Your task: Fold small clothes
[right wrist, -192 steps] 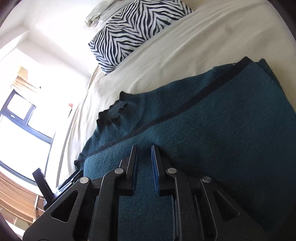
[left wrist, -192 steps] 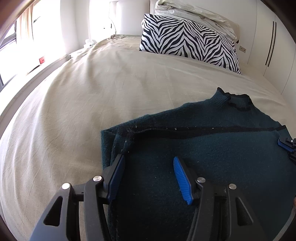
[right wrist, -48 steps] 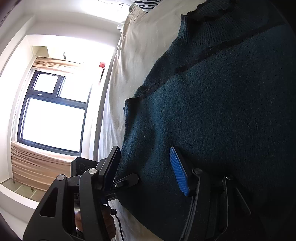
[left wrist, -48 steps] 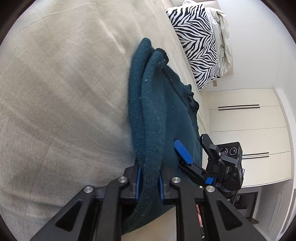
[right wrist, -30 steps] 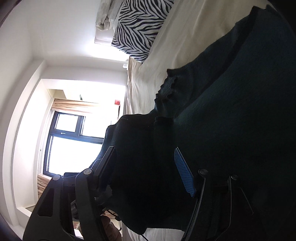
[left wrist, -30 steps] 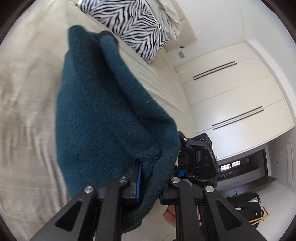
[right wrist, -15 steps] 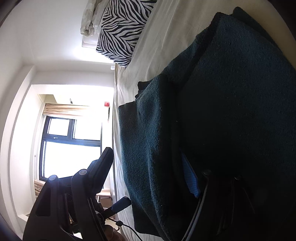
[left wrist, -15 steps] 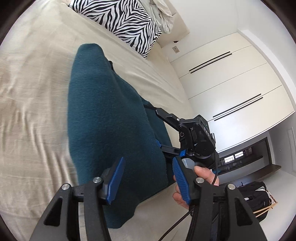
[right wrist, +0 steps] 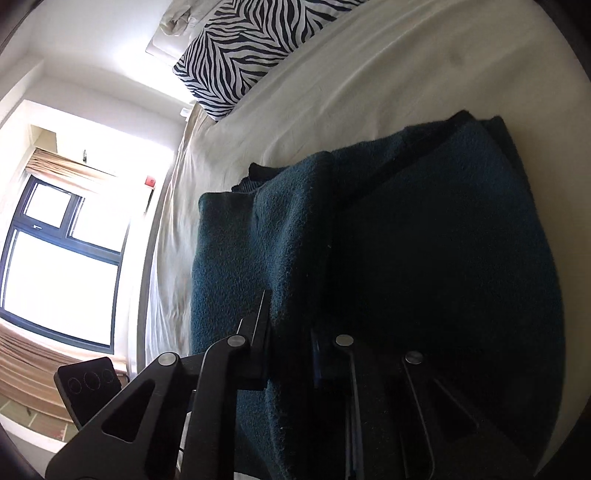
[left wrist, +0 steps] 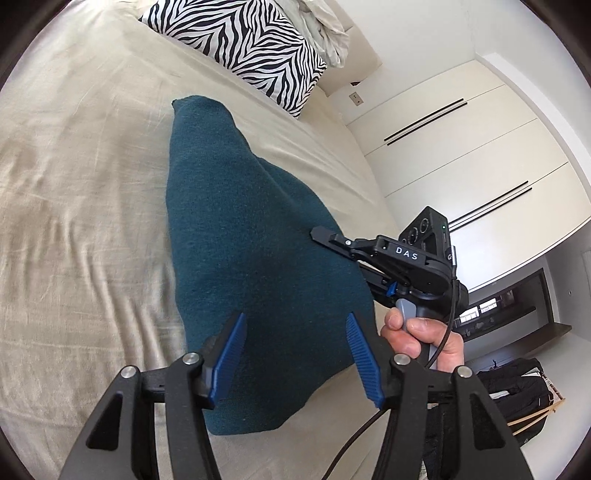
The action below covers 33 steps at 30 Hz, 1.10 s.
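A dark teal knitted sweater [left wrist: 255,251] lies folded over on the beige bed sheet [left wrist: 81,184]. My left gripper [left wrist: 295,354] is open and empty, its blue pads just above the sweater's near end. My right gripper [right wrist: 291,332] is shut on a thick fold of the sweater [right wrist: 424,240], which bulges between its fingers. In the left wrist view the right gripper [left wrist: 328,236] reaches onto the sweater's right edge, held by a hand [left wrist: 424,339].
A zebra-striped pillow [left wrist: 240,44] and a crumpled white duvet [left wrist: 325,33] lie at the head of the bed. White wardrobe doors [left wrist: 480,155] stand to the right. A bright window [right wrist: 55,266] is beyond the bed's far side.
My left gripper, shut on the sweater edge a second ago, has carried it over, opened and let go. My right gripper has closed on the sweater fold.
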Each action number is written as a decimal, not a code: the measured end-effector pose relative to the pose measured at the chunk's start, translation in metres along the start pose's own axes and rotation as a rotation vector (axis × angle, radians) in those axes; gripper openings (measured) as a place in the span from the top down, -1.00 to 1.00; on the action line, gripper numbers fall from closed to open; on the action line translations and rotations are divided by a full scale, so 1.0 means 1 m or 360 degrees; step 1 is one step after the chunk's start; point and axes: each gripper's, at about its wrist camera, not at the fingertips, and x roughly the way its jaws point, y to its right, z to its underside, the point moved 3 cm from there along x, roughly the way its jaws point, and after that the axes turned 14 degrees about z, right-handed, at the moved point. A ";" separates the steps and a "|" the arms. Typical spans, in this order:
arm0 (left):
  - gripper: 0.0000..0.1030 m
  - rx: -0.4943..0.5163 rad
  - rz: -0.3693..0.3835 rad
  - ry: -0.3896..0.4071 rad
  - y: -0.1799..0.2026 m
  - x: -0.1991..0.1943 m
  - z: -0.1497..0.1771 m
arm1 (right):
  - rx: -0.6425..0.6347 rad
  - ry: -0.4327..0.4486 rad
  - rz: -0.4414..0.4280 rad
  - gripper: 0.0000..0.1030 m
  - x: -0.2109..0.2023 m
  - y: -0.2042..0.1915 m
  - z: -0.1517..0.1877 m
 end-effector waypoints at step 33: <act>-0.14 0.0452 -0.0486 -0.0074 0.033 0.124 -0.086 | 0.0219 0.0256 0.0072 0.58 -0.074 0.101 -0.026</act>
